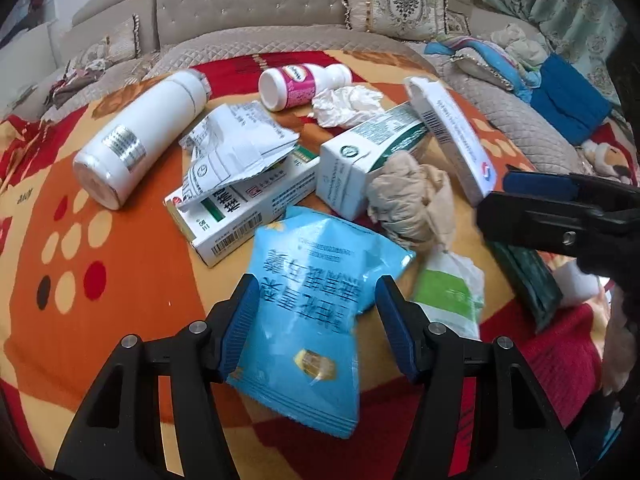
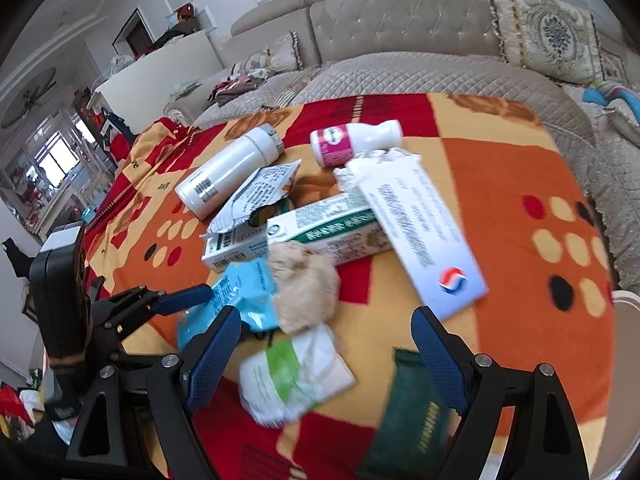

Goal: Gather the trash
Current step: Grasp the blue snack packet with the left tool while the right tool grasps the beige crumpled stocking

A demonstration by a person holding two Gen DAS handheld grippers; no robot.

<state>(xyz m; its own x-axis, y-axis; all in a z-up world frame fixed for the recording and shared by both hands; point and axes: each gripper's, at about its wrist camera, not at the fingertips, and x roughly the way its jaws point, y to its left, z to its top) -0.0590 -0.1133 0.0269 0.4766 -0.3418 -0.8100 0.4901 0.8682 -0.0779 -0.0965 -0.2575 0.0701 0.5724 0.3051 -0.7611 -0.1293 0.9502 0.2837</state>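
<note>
My left gripper (image 1: 316, 320) half open, astride blue packet (image 1: 308, 320) on blanket (image 1: 100, 320), pads not pressing. Right gripper (image 2: 326, 356) wide, empty, over green-white wrapper (image 2: 292, 376). Risk: slick foil slips or crumples; right jaws snag blanket.

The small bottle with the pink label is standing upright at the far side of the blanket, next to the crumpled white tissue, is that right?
Not quite. The small bottle with the pink label is lying on its side, not standing upright. The left wrist view shows its round base turned toward the camera. The rest holds: it is at the far side of the blanket, next to the crumpled white tissue.
</note>
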